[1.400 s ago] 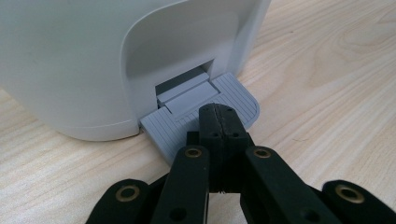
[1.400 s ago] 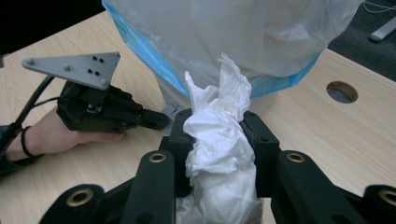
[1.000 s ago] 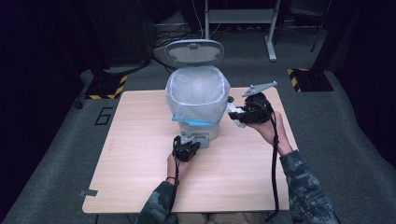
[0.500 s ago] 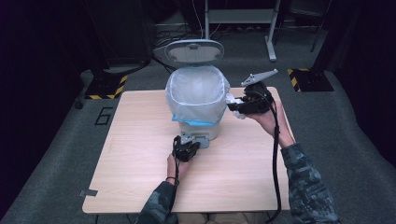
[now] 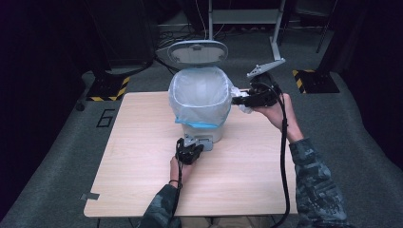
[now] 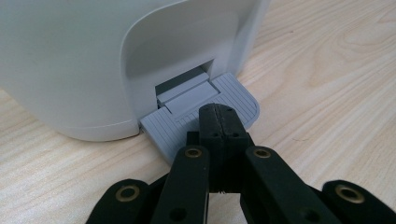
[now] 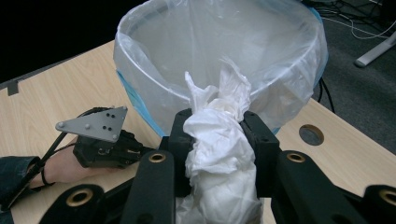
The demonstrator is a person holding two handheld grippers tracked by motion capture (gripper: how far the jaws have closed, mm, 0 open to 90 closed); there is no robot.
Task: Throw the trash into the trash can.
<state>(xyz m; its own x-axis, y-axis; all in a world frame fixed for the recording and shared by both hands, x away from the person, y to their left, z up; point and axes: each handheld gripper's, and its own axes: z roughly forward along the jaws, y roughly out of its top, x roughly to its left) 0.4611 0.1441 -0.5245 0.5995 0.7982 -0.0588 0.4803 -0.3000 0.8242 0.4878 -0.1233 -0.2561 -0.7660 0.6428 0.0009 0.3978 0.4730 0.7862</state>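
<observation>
Light wooden tabletop (image 5: 142, 156), frame centre: my left gripper (image 6: 219, 122), jaws closed, presses grey ribbed pedal (image 6: 187, 119) of lidded bag-lined bin (image 5: 199, 102); right gripper (image 7: 217, 128) clamps crumpled white tissue (image 7: 219, 140) at rim.

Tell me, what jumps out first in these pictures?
A small grey bin stands mid-table, its lid tipped up and a clear bag lining it. The left claw, shut, presses on the pedal at the bin's foot. The right claw holds a crumpled white tissue by the bin's rim.
</observation>
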